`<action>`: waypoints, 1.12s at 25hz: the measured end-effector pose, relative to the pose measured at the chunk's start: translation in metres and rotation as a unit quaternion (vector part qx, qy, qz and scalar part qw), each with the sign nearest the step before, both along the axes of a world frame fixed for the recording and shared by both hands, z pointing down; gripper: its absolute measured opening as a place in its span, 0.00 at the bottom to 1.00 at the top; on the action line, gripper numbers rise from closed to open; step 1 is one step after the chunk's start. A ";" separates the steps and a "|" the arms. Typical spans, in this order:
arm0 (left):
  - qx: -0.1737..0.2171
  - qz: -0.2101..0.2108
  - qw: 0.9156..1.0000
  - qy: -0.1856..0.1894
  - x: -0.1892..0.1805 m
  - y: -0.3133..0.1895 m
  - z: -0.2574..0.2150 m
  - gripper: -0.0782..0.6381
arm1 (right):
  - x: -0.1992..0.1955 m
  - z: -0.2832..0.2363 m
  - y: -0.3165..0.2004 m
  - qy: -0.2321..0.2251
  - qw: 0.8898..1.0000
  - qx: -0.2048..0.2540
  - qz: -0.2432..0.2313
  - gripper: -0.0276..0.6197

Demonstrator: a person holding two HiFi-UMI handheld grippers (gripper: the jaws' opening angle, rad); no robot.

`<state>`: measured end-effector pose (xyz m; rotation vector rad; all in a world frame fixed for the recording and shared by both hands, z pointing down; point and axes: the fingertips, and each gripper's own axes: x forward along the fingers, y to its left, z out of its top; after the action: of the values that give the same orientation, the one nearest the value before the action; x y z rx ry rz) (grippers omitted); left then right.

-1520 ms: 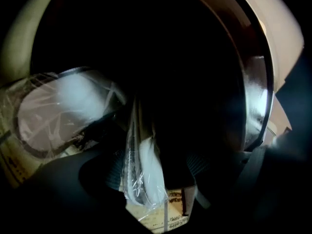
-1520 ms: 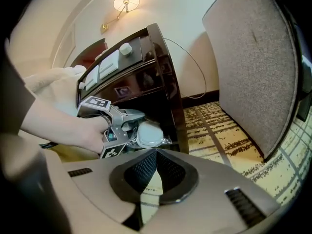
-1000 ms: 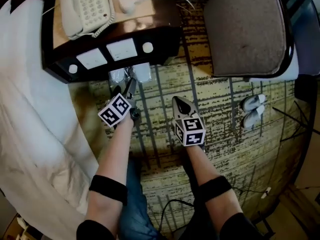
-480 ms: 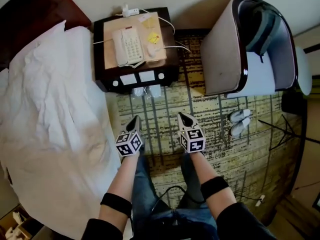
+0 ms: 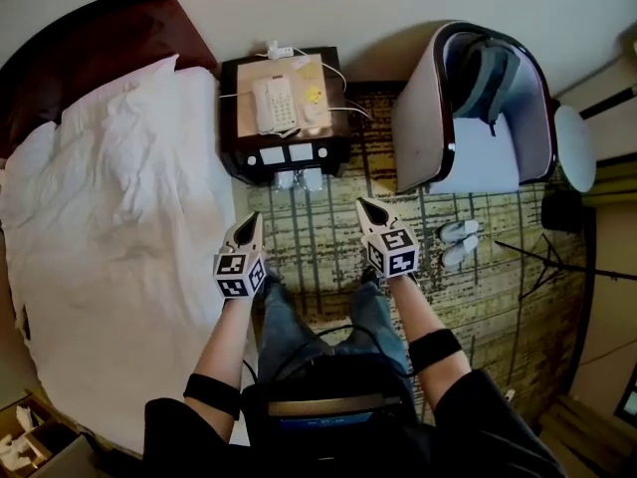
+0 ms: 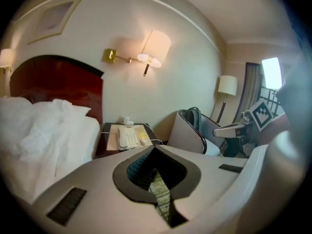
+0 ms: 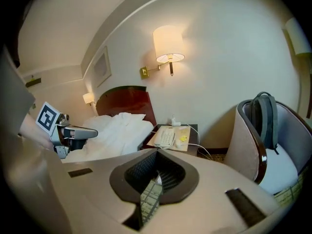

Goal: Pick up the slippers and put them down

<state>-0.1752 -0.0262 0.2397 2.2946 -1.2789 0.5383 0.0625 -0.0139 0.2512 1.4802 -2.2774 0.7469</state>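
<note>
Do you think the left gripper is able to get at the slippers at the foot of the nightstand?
Probably yes: the carpet between the left gripper and the slippers is bare; its jaws are shut on nothing and would have to open first.

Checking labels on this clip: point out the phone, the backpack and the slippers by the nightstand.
Phone (image 5: 282, 108), head view, its keypad.
Backpack (image 5: 485, 76), head view, its front panel.
Slippers (image 5: 313, 179), head view, the right one.

Crumpled white cloth bedding (image 5: 119, 217), a glossy dark wood nightstand (image 5: 230, 113), and rough woven carpet (image 5: 318, 252).
</note>
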 end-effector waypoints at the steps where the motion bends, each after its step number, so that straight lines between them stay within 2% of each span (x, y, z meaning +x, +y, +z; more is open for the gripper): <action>1: 0.007 0.002 1.000 -0.004 -0.003 0.004 -0.013 0.11 | 0.003 -0.013 0.004 0.000 1.000 0.004 -0.001 0.04; 5: 0.033 -0.004 0.999 -0.002 -0.010 0.013 -0.056 0.11 | 0.020 -0.056 0.011 0.014 1.000 0.027 -0.001 0.04; 10: 0.039 0.002 0.999 0.000 -0.016 0.029 -0.078 0.11 | 0.036 -0.077 0.033 0.024 0.999 0.032 0.014 0.04; 19: 0.042 0.005 0.999 0.008 -0.019 0.031 -0.096 0.11 | 0.047 -0.088 0.046 0.035 0.999 0.033 0.018 0.04; 28: 0.034 0.000 0.999 0.010 -0.029 0.031 -0.082 0.11 | 0.035 -0.087 0.040 0.035 0.999 0.033 0.016 0.04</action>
<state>-0.2043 0.0052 0.1579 2.3501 -1.3058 0.4771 0.0978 0.0261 0.1639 1.5498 -2.2524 0.6237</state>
